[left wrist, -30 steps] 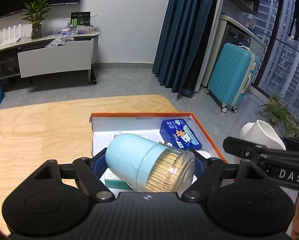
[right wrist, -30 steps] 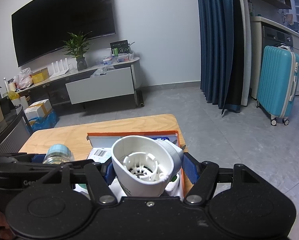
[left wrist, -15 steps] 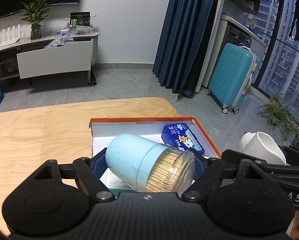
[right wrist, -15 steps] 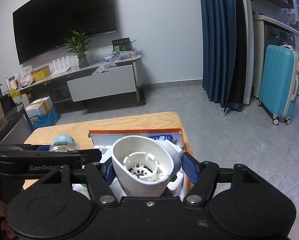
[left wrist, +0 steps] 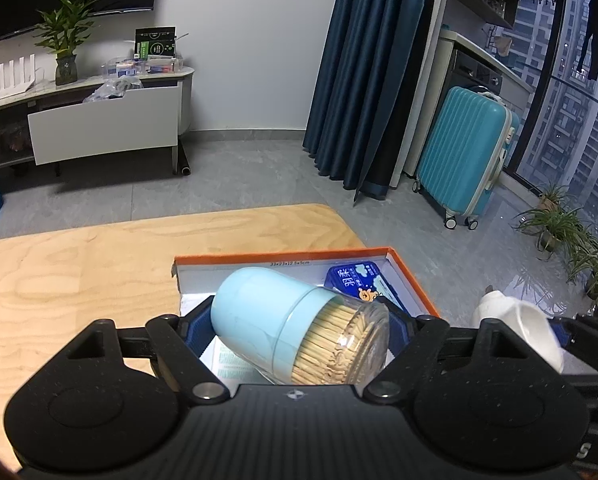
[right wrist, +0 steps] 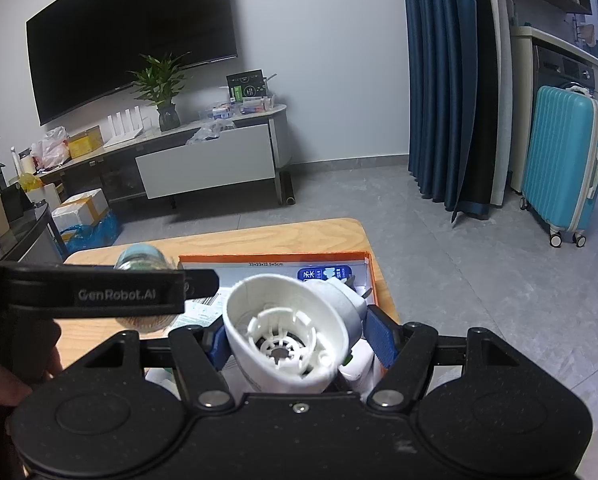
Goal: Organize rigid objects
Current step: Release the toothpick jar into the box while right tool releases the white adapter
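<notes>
My left gripper (left wrist: 299,330) is shut on a light blue toothpick jar (left wrist: 283,320) with a clear end full of toothpicks, held on its side above the orange-rimmed box (left wrist: 413,276). My right gripper (right wrist: 299,340) is shut on a white plastic funnel-shaped device (right wrist: 287,336), held over the same box (right wrist: 373,280). A blue pack (left wrist: 355,280) lies in the box's far right corner. The left gripper's body (right wrist: 99,294) and the jar (right wrist: 139,258) show at left in the right wrist view. The white device (left wrist: 519,328) shows at right in the left wrist view.
The box sits at the right end of a light wooden table (left wrist: 79,272). Printed packs (left wrist: 235,360) lie on the box floor under the jar. Beyond the table are grey floor, a TV console (right wrist: 203,160), blue curtains and a teal suitcase (left wrist: 463,160).
Both grippers have drawn back and up from the box, each still holding its object. The left gripper's body now reaches further across the right wrist view.
</notes>
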### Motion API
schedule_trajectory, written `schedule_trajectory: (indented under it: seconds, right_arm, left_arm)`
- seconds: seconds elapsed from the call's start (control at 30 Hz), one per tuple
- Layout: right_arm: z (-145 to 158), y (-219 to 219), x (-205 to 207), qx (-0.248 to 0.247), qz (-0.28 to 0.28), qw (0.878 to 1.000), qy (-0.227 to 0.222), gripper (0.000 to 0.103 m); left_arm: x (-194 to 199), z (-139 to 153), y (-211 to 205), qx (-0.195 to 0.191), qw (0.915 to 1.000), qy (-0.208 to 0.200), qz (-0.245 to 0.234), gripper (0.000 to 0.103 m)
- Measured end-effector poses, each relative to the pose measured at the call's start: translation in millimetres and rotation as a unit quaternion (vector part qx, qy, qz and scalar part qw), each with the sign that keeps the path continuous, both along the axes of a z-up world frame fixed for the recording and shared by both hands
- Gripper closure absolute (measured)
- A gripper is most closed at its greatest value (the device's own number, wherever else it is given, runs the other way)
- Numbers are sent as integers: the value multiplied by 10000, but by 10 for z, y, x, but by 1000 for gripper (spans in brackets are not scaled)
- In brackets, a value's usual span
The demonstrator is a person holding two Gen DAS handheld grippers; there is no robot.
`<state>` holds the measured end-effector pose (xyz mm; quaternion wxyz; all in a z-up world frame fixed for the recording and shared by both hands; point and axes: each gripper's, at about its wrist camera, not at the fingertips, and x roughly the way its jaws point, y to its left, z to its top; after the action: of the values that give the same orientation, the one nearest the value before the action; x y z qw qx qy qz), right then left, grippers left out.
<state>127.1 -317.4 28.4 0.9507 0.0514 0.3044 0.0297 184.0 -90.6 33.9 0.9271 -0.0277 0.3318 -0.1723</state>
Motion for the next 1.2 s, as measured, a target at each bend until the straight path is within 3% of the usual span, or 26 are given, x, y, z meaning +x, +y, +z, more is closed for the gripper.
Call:
schedule_trajectory:
  seconds: [0.07, 0.1, 0.13, 0.67, 0.9, 1.2]
  right_arm:
    - [3, -9, 8, 10, -2, 10000, -7, 31]
    - [6, -12, 16, 26, 6, 10000, 5, 47]
    - [7, -14, 24, 15, -2, 10000, 2, 50]
    - [-22, -112, -98, 104, -206, 9996, -143, 49]
    - [-9, -117, -188, 151, -202, 9995, -192, 46]
    - [68, -92, -309, 213, -183, 9991, -312, 44]
  left_arm:
    - [31, 3, -18, 12, 10000, -12, -26, 20]
    - [47, 7, -27, 13, 10000, -18, -37, 20]
    - [59, 11, -38, 17, 10000, -29, -44, 20]
    - [289, -95, -109, 81, 9996, 167, -189, 20]
    - [444, -130, -173, -99, 9986, 386, -334, 19]
    - [310, 39, -16, -190, 9992, 271, -225, 14]
